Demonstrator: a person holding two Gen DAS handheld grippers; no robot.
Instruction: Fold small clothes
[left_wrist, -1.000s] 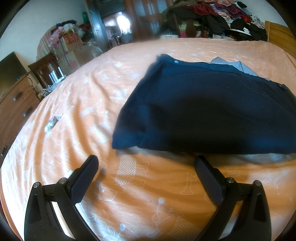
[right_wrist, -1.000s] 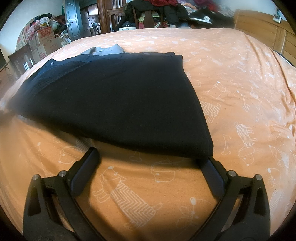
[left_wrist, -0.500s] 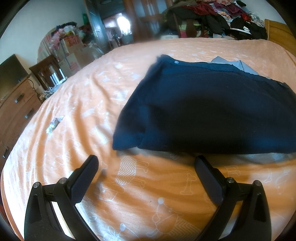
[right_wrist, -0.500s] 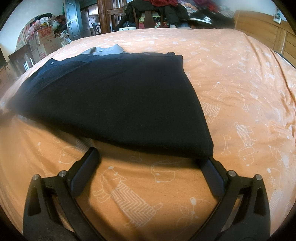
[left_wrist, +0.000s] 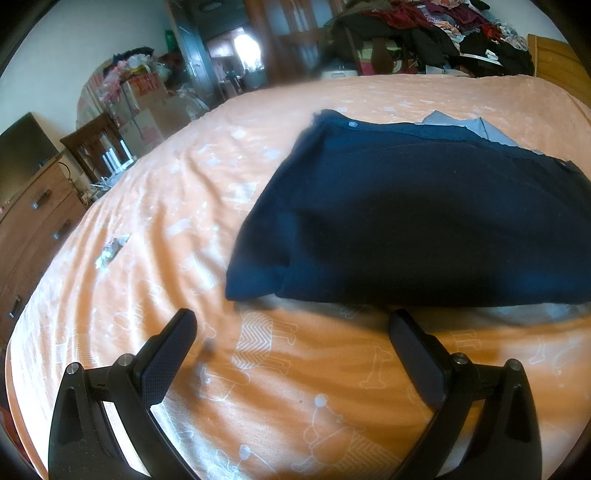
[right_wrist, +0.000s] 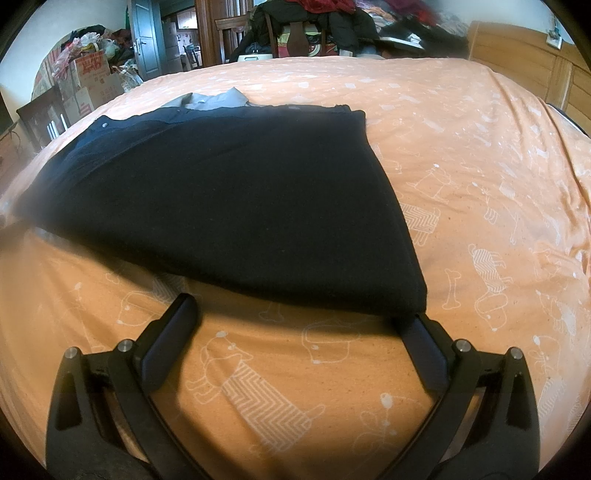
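Note:
A dark navy garment lies folded flat on the orange bedsheet, with a grey lining or second piece peeking out at its far edge. My left gripper is open just in front of the garment's near left corner, holding nothing. In the right wrist view the same navy garment fills the middle. My right gripper is open at its near right corner, the right fingertip touching the hem or tucked just under it.
A small crumpled wrapper lies on the sheet to the left. A wooden dresser and chair stand left of the bed, boxes behind. A clothes pile sits beyond the far edge; a wooden headboard is on the right.

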